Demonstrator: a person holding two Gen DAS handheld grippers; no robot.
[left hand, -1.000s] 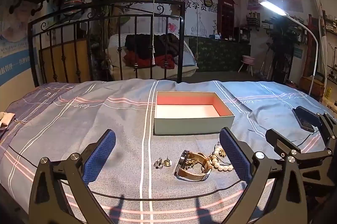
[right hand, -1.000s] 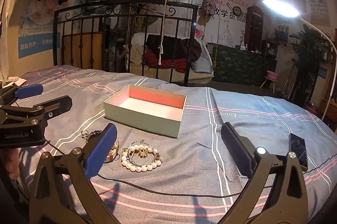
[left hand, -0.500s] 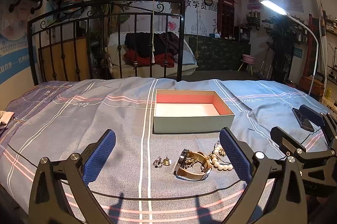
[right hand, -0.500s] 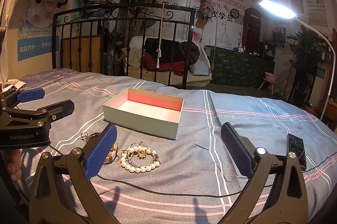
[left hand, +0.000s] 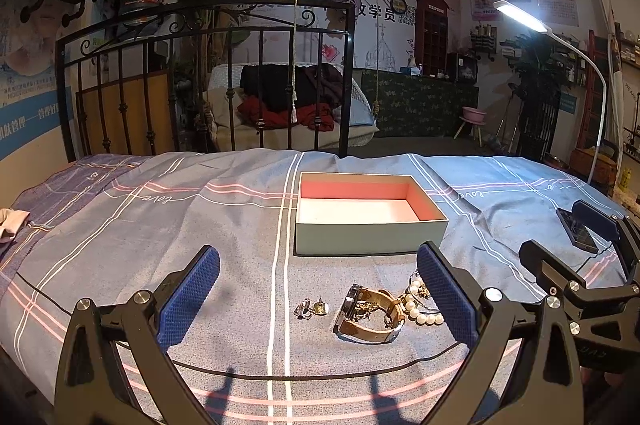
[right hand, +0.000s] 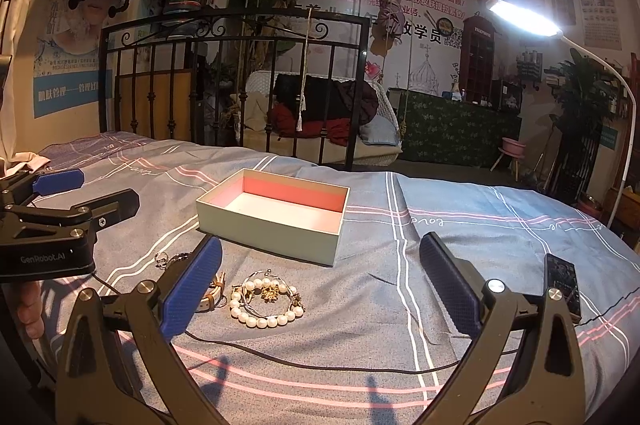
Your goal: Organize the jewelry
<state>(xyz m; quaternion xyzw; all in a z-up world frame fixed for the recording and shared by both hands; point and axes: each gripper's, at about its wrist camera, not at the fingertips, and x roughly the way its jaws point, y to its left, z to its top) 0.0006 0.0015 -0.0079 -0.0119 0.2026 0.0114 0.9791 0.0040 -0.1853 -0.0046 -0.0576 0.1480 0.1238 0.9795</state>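
Observation:
An open pale-green box (left hand: 370, 209) (right hand: 276, 213) with a pink lining stands empty on the bed. In front of it lie a pair of earrings (left hand: 312, 307), a tan-strapped watch (left hand: 370, 313) and a pearl bracelet (right hand: 266, 301) (left hand: 420, 305). My left gripper (left hand: 318, 285) is open, hovering over the earrings and watch, holding nothing. My right gripper (right hand: 320, 285) is open above the bedspread, with the pearl bracelet between its fingers from this angle and the watch (right hand: 214, 295) partly hidden behind its left pad. Each gripper shows at the edge of the other's view.
A grey-blue striped bedspread (left hand: 160, 225) covers the bed. A black cable (right hand: 320, 361) runs across it in front of the jewelry. A dark phone (right hand: 562, 285) lies at the right. An iron bed frame (left hand: 200, 73) stands behind, and a lit lamp (right hand: 520, 15) arches over the right.
Both views have shifted slightly: the box and jewelry sit a little lower and closer in the right wrist view. Nothing was taken hold of; both grippers stay open.

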